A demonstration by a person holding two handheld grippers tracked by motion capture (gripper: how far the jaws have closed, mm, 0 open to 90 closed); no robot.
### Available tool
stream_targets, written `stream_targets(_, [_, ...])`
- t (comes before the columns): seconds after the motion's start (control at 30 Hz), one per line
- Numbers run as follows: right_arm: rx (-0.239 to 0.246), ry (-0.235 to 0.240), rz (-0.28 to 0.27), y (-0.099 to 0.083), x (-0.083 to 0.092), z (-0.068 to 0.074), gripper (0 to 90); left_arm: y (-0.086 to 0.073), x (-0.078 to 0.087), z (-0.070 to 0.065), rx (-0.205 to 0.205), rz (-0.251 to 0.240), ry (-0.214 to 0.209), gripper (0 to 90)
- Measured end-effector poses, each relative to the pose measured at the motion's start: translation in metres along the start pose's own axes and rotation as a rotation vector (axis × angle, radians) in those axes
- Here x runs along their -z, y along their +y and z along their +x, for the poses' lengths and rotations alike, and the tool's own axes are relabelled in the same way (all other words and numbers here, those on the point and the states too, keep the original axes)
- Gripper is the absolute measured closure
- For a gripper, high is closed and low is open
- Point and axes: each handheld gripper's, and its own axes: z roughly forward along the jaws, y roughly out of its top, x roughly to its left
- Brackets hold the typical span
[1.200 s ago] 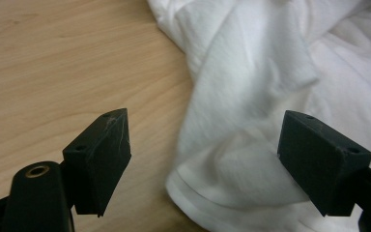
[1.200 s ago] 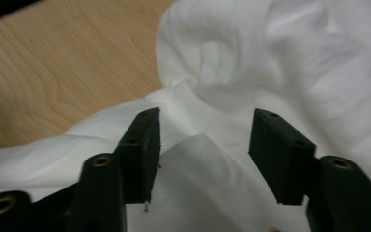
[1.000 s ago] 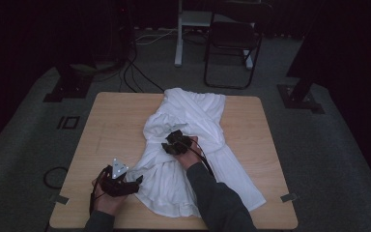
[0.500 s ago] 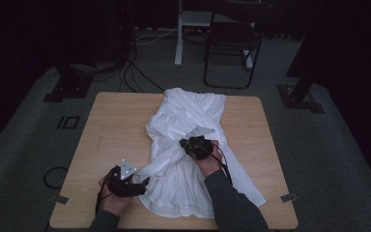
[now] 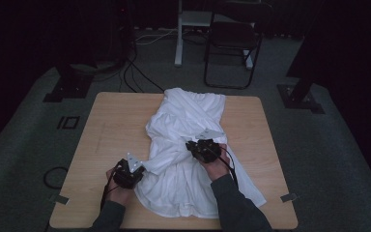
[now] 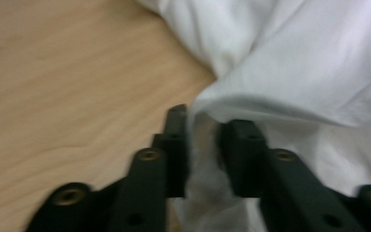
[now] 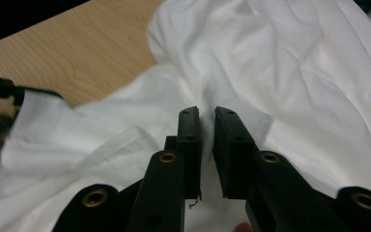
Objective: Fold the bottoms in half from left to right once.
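A crumpled white garment [image 5: 188,118] lies down the middle of the wooden table [image 5: 111,125]. My left gripper [image 5: 138,168] is at its left edge near the front; its jaws have just been closing and now pinch a fold of the white cloth [image 6: 270,72], seen close up in the left gripper view [image 6: 205,122]. My right gripper [image 5: 193,145] is over the middle of the garment. Its jaws [image 7: 206,112] stand shut on a ridge of the fabric [image 7: 290,58]. In the right gripper view the left gripper [image 7: 0,89] shows at the far left on the cloth's edge.
Bare wood [image 6: 67,72] lies left of the garment. Behind the table stand a dark chair [image 5: 232,43] and a white post [image 5: 178,34], with cables [image 5: 135,72] on the floor. Black stand bases [image 5: 67,89] [image 5: 299,96] flank the far corners.
My right gripper moved to the right across the garment, drawing the cloth with it. My left gripper shifted slightly right to the garment's edge and closed on it.
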Motion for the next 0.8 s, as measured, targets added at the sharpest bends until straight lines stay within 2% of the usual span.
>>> stream_targets(0.03, [-0.009,-0.002,0.006,-0.006,0.003,-0.004,87.0,0.000,0.005,0.003,0.004,-0.017,0.031,82.7])
stream_targets(0.07, [-0.009,-0.002,0.006,-0.006,0.003,-0.004,87.0,0.000,0.005,0.003,0.004,-0.017,0.031,84.3])
stream_targets(0.1, [-0.012,0.000,0.018,-0.012,0.006,-0.006,89.5,-0.001,0.009,0.007,0.016,-0.033,0.049,85.2])
stream_targets(0.27, [-0.001,-0.015,0.020,-0.022,0.014,-0.006,89.7,-0.002,0.016,0.015,0.037,-0.051,0.077,86.3])
stream_targets(0.43, [-0.019,-0.043,-0.003,-0.032,0.032,-0.009,89.7,-0.006,0.024,0.022,0.058,-0.060,0.102,87.2])
stream_targets(0.5, [-0.037,-0.066,-0.015,-0.045,0.046,-0.011,89.6,-0.010,0.024,0.024,0.064,-0.057,0.100,87.6])
stream_targets(0.57, [-0.044,-0.073,-0.013,-0.050,0.051,-0.012,89.6,-0.013,0.024,0.025,0.058,-0.044,0.097,87.6])
stream_targets(0.63, [-0.071,-0.079,-0.006,-0.067,0.064,-0.016,89.5,-0.015,0.023,0.022,0.044,-0.042,0.067,87.7])
stream_targets(0.67, [-0.071,-0.079,-0.006,-0.067,0.064,-0.016,89.5,-0.015,0.023,0.022,0.044,-0.042,0.067,87.7])
stream_targets(0.7, [-0.082,-0.078,0.007,-0.078,0.069,-0.016,89.5,-0.014,0.022,0.019,0.035,-0.040,0.059,87.7])
stream_targets(0.8, [-0.085,-0.080,0.020,-0.087,0.072,-0.016,89.4,-0.013,0.019,0.012,0.021,-0.033,0.024,87.6])
